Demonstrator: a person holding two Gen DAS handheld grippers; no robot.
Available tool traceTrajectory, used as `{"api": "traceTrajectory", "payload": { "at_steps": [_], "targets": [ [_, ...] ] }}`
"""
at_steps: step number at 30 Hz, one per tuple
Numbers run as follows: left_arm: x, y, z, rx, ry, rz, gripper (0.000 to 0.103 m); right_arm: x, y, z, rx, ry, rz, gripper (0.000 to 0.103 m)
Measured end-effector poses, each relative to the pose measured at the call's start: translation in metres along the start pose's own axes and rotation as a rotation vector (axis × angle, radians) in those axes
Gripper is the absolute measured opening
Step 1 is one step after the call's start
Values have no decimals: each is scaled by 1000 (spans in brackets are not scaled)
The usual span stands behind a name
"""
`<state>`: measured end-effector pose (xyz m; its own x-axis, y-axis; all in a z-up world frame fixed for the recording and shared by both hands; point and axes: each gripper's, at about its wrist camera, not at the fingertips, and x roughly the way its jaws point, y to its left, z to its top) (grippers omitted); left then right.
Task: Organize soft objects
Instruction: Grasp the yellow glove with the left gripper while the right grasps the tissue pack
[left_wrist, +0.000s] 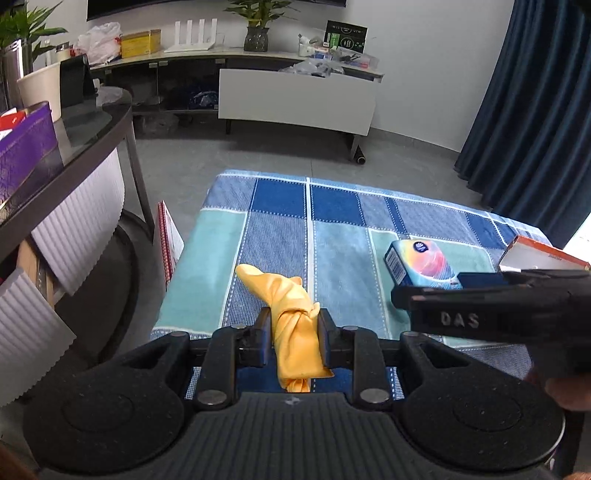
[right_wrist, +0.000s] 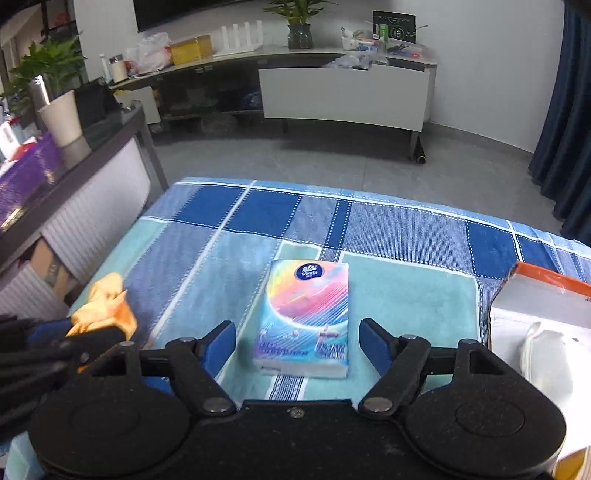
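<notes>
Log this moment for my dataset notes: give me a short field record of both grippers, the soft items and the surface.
left gripper: shut on yellow cloth, knotted
right gripper: open, jaws either side of tissue pack
tissue pack: lying flat on checked blue cloth
orange-edged white box: right of the pack, something white inside
surface: checked blue cloth covering the table

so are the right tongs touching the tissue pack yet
Apart. The right wrist view shows the right tongs open, with blue tablecloth visible between each pad and the tissue pack.
</notes>
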<state>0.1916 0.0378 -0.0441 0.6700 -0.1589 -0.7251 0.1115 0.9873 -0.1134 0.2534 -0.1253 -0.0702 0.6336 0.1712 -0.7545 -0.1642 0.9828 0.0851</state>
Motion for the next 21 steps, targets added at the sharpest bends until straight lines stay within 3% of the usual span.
{"api": "traceTrajectory", "payload": {
  "at_steps": [2,4,10,21],
  "targets": [
    [0,1,-2,-2,1,-3,27,7,1,1,0,9,2,83],
    [-1,1,-1,-2,-4,-1,27,10,2,1,-2,0,-16,64],
    [-8,0,-2,-15,-21,4,27,-18,2,-5,-17,-50,-4,64],
    [-51,-26,-23,-11,-45,20,27,-111,-10,-50,20,-109,39,64]
  ]
}}
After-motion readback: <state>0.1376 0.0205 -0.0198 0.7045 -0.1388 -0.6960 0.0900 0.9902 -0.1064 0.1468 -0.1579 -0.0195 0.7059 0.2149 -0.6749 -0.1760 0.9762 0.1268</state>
